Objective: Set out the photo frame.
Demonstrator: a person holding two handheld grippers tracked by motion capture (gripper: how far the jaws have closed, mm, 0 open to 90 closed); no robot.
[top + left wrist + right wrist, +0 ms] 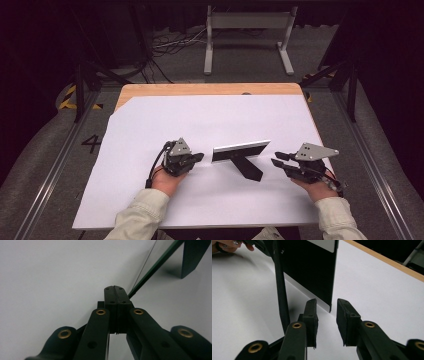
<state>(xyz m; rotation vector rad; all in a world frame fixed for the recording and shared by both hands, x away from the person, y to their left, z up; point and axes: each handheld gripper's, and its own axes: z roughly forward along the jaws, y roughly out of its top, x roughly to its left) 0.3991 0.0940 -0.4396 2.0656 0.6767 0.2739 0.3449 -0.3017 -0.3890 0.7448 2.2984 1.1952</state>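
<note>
A black picture frame stands upright near the middle of a white sheet that covers most of a wooden table, and its back faces the person, with a black easel leg slanting down from it toward the near edge. The left gripper sits just beside the frame's left end, held in a hand that comes out of a pale sleeve. In the left gripper view its two black pads are pressed flat together with nothing between them, their tips right at the frame's thin dark edge, which runs away to the upper right; whether the tips touch that edge cannot be told. The easel leg stands further off in that view. The right gripper lies a little apart from the frame's right end, pointing toward it. In the right gripper view its jaws stand partly open with a clear gap and nothing between the pads, and the frame's near lower corner is just ahead of the tips, not touching. The easel leg drops past the left jaw in that view, and the other hand shows at the upper left corner. Beyond the table stand a white metal stand and loose cables on the grey floor.
</note>
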